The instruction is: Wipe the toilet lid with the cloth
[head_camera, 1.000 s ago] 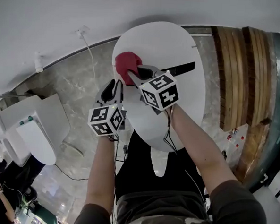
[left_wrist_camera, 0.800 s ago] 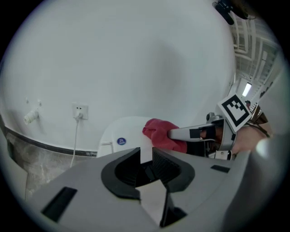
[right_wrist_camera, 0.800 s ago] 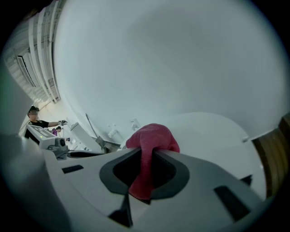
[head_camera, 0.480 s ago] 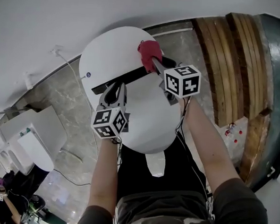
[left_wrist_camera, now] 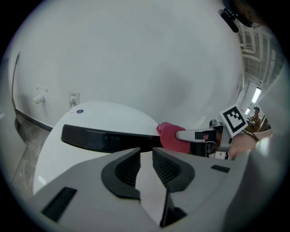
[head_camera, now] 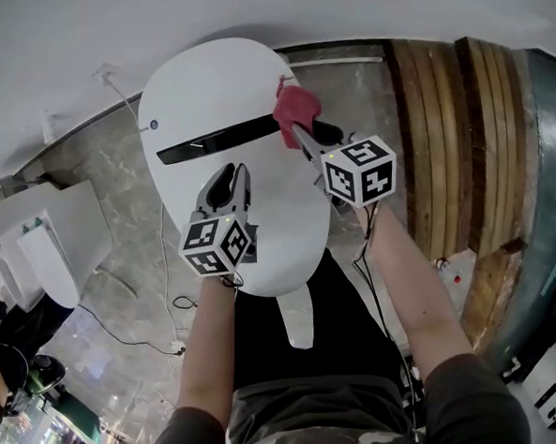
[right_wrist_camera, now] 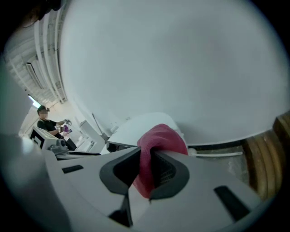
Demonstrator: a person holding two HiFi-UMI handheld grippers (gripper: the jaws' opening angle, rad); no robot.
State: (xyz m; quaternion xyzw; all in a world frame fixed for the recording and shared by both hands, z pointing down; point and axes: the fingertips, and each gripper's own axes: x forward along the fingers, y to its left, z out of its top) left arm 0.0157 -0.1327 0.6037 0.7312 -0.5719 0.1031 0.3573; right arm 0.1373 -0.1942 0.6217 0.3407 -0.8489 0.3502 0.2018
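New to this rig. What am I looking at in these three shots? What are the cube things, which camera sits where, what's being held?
There is no robot here. A person carries a hand-held gripper in each hand, and the marker cubes are part of those grippers. The head view looks steeply down from the person's head onto a white toilet lid with a dark strip across it. The other two views come from cameras on the grippers that look along their jaws. The right hand-held gripper is shut on a red cloth at the strip's right end. The left hand-held gripper is over the lid with its jaws slightly apart and nothing between them.
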